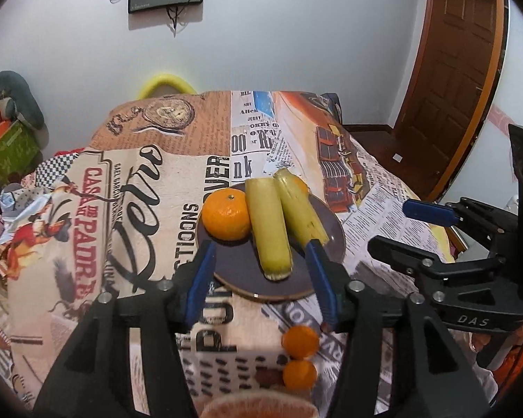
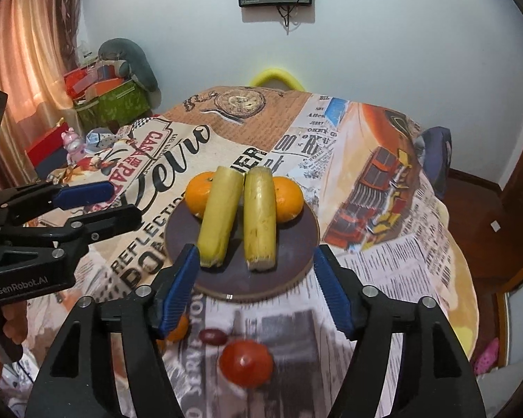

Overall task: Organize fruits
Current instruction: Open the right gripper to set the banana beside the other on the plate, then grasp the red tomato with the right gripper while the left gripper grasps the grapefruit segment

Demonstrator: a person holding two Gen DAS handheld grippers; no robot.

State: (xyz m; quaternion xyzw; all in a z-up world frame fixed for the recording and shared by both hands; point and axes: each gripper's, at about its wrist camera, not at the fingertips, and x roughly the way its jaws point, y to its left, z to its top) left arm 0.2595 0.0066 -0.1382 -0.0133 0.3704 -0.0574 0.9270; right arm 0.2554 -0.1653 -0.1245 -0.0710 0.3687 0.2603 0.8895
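Observation:
A dark purple plate (image 1: 247, 271) (image 2: 289, 261) on the printed tablecloth holds two yellow banana-like pieces (image 1: 268, 223) (image 2: 259, 216) side by side, with an orange (image 1: 226, 214) (image 2: 197, 193) on the left and another orange (image 2: 289, 198) on the right. My left gripper (image 1: 261, 271) is open and empty, above the plate's near edge. My right gripper (image 2: 256, 289) is open and empty, also above the near edge. Near me on the cloth lie two small oranges (image 1: 300, 343), a red tomato (image 2: 245, 364) and a dark red grape (image 2: 212, 336).
The right gripper shows in the left wrist view (image 1: 436, 237), and the left gripper in the right wrist view (image 2: 87, 205). A pink round thing (image 1: 258, 405) sits at the bottom edge. Boxes and clutter (image 2: 108, 101) stand left of the table; a door (image 1: 460, 69) stands at the right.

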